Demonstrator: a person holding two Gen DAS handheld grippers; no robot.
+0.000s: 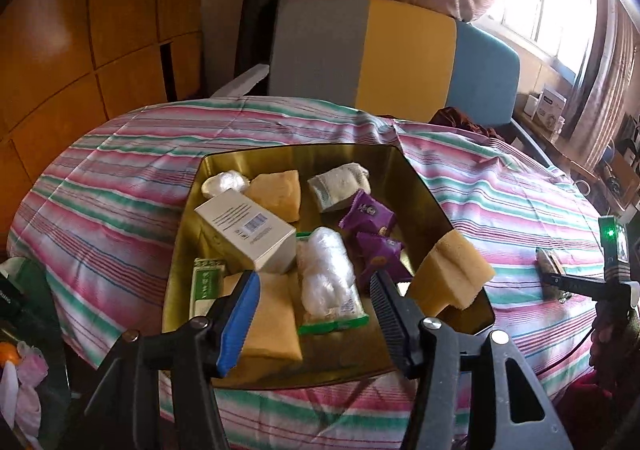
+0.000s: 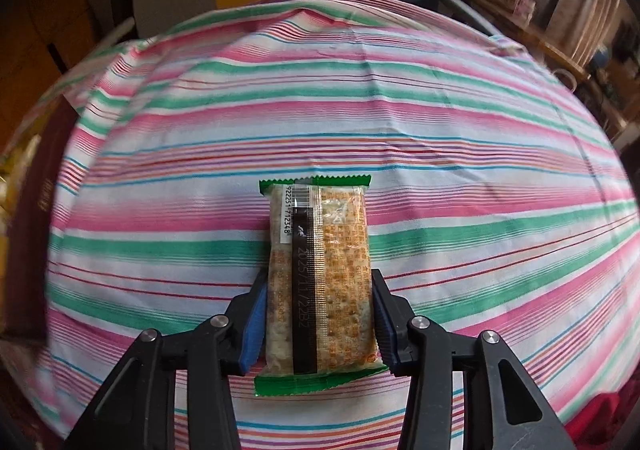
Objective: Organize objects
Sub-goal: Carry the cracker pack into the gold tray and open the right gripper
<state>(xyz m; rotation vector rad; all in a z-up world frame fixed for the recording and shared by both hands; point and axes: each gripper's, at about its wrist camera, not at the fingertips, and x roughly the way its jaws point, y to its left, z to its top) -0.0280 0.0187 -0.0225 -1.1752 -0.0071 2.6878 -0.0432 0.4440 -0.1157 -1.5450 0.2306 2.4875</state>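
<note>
A gold tin tray sits on the striped bedspread and holds a white box, yellow sponges, a rolled sock, purple snack packets, a plastic-wrapped bundle and a green-edged packet. One sponge leans on the tray's right rim. My left gripper is open and empty above the tray's near end. My right gripper is shut on a green-edged cracker packet over the bedspread; it also shows in the left wrist view.
A grey, yellow and blue headboard stands behind the bed. Wooden cabinets fill the left. A shelf with boxes runs under the window at right. A dark box edge shows at the left of the right wrist view.
</note>
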